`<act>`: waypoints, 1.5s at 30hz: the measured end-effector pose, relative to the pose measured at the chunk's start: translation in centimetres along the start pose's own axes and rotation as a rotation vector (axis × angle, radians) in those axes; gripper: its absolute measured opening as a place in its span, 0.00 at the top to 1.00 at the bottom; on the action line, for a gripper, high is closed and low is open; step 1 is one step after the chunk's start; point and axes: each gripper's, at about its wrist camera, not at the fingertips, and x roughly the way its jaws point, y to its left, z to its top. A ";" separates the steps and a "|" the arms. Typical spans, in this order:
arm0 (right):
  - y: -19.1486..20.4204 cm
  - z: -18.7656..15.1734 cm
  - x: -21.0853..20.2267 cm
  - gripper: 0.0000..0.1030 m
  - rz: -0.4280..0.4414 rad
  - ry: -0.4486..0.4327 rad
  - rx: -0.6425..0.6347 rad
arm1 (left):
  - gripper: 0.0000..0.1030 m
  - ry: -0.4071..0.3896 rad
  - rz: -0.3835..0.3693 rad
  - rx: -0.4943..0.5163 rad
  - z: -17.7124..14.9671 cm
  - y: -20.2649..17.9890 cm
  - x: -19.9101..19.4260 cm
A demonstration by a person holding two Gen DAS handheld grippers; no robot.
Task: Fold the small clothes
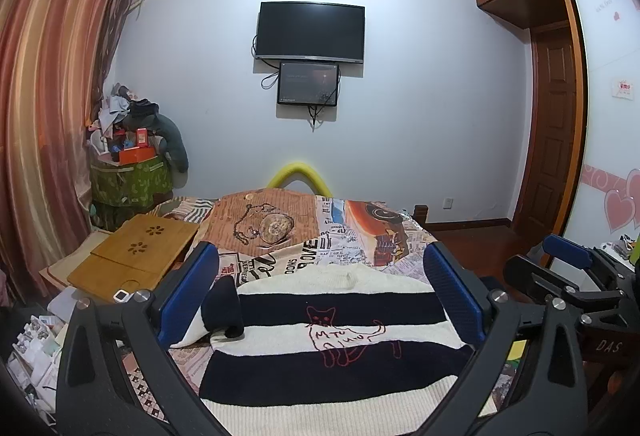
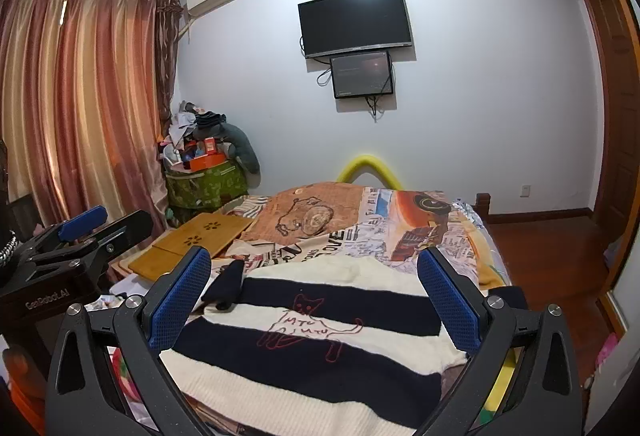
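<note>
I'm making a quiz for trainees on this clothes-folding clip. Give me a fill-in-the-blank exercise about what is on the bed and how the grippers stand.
1. The sweater has dark and ____ stripes.
2. The red outline stitched on the sweater shows a ____.
3. Both the left gripper and the right gripper have their jaws ____, holding nothing.
4. The wooden lap desk lies to the ____ of the sweater in both views.

Missing words: cream; cat; open; left

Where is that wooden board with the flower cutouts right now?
The wooden board lies at the bed's left edge in both views, left of the striped sweater and just in front of the green storage bin.
</note>
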 end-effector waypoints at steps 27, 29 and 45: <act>-0.4 0.2 -0.2 0.00 -0.010 -0.004 0.000 | 0.00 -0.007 0.004 0.005 0.3 -0.2 -0.3; -0.4 0.2 -0.2 0.00 -0.009 -0.004 0.002 | 0.00 -0.007 0.004 0.005 0.3 -0.2 -0.3; -0.9 0.2 -0.1 0.00 -0.009 0.000 0.009 | 0.00 -0.008 0.004 0.004 0.3 -0.1 -0.3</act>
